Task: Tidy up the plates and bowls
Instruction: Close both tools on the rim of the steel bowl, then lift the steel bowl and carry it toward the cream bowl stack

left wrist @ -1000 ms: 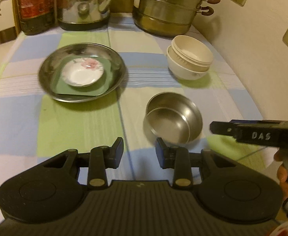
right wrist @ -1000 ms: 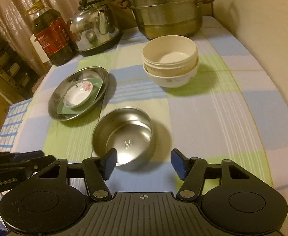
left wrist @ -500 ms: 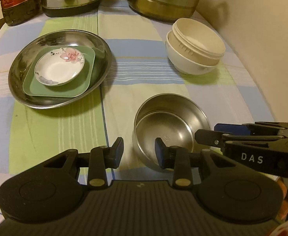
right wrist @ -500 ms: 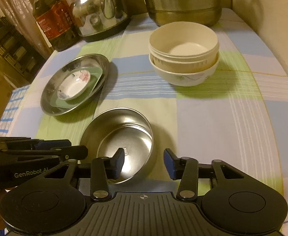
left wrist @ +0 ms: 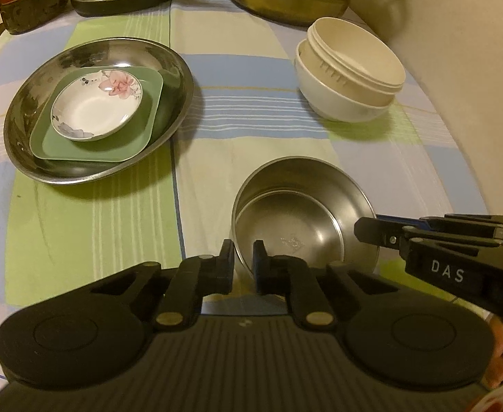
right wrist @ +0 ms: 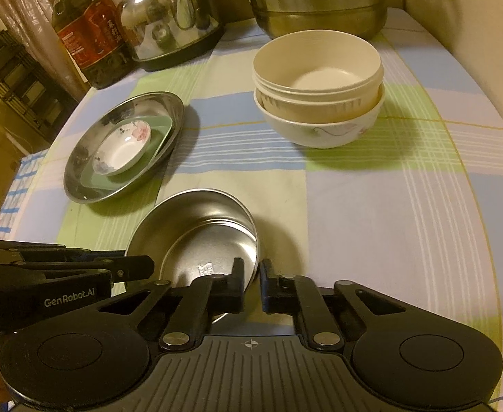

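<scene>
Low in the frame, the round stainless-steel bowl [left wrist: 303,219] sits on the checked surface [left wrist: 79,226], each hand-held gripper, left [left wrist: 244,262] and right [right wrist: 251,283], having just closed to pinch its thin rim. It looks light, stiff and slippery. Two cream bowls [right wrist: 320,103] are nested at upper right; three dishes [left wrist: 97,113] are stacked at upper left.

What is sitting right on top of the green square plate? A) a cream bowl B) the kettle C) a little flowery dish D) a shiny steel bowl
C: the little flowery dish rests on the green square plate, which lies inside the big steel plate.
</scene>
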Motion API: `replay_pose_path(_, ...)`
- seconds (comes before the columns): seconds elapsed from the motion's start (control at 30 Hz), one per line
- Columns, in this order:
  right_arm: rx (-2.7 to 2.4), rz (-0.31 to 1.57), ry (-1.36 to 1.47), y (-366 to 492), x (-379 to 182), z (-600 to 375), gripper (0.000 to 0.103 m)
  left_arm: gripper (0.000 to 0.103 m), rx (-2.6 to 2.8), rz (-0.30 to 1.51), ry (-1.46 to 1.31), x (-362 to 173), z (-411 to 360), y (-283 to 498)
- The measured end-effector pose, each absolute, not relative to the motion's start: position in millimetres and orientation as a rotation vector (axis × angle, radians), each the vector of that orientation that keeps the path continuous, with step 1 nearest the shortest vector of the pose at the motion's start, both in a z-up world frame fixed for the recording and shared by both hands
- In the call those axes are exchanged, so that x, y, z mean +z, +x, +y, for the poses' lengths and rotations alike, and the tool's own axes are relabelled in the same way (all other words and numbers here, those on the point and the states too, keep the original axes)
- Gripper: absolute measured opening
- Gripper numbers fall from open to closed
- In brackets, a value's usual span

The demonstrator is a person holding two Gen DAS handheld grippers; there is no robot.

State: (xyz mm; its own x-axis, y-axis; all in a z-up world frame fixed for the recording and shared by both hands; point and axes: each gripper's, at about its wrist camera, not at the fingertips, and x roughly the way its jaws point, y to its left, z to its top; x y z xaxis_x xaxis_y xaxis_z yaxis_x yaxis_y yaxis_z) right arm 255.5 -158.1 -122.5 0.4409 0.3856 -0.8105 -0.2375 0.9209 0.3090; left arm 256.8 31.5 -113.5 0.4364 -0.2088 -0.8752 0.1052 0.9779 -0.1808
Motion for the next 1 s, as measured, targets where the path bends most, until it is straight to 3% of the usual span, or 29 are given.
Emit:
replay_pose_path(0.5,0.391,1.029,0.182,253,-101,-163,0.008,0.009,-0.207,1.055,-0.093,-87,32,253)
replay_pose_path(1.0,0.359,0.961,0.228,282,-39,-193,0.008,0.009,-0.268,0.939,-0.065,-26,5,288)
